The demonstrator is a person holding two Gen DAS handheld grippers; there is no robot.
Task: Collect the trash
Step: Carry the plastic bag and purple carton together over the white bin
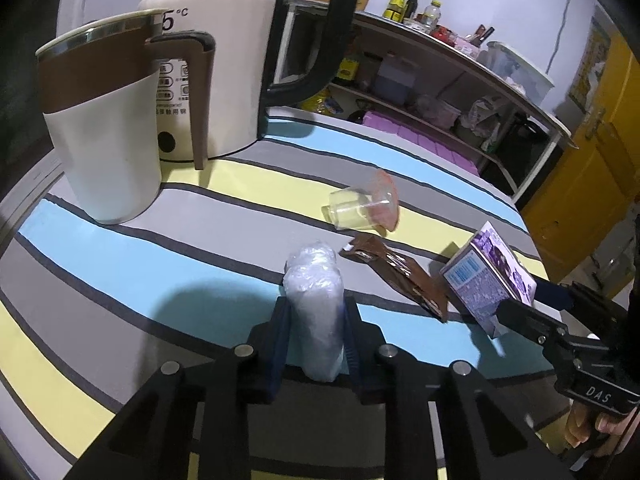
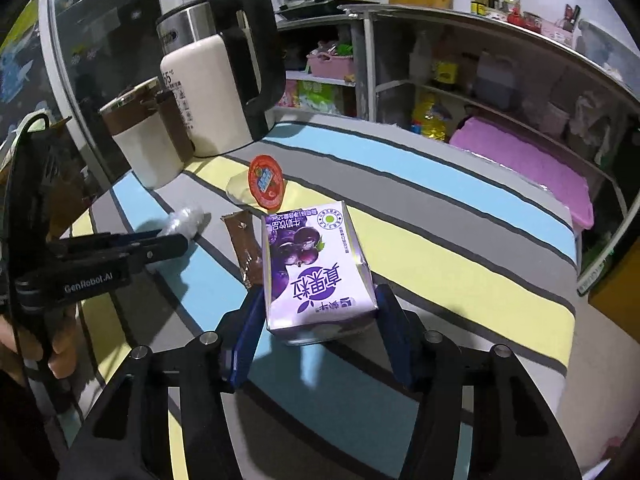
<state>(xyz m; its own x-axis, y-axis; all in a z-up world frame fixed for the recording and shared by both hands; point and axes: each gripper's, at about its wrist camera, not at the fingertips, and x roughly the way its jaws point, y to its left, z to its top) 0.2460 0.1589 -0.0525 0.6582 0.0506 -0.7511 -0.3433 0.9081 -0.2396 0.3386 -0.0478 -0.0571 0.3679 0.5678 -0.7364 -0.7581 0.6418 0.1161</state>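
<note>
Two items are pinched, the plastic wad [image 1: 316, 300] by the left gripper [image 1: 315, 312] and the carton [image 2: 318, 276] by the right gripper [image 2: 320, 320], while the wrapper [image 1: 396, 276] and cup [image 1: 362, 208] are left uncollected.

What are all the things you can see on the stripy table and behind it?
crumpled plastic wrap: one, clear whitish, between the left gripper's fingers
milk carton: one, purple, between the right gripper's fingers
wrapper: one, brown, flat between wrap and carton
jelly cup: one, clear with red lid, on its side, mid-table
mug: one, white and brown, beside the kettle
kettle: one, cream with black handle, far edge
tablecloth: one, striped
shelves: cluttered, behind
left gripper: black, closed on wrap
right gripper: black, closed on carton
</note>
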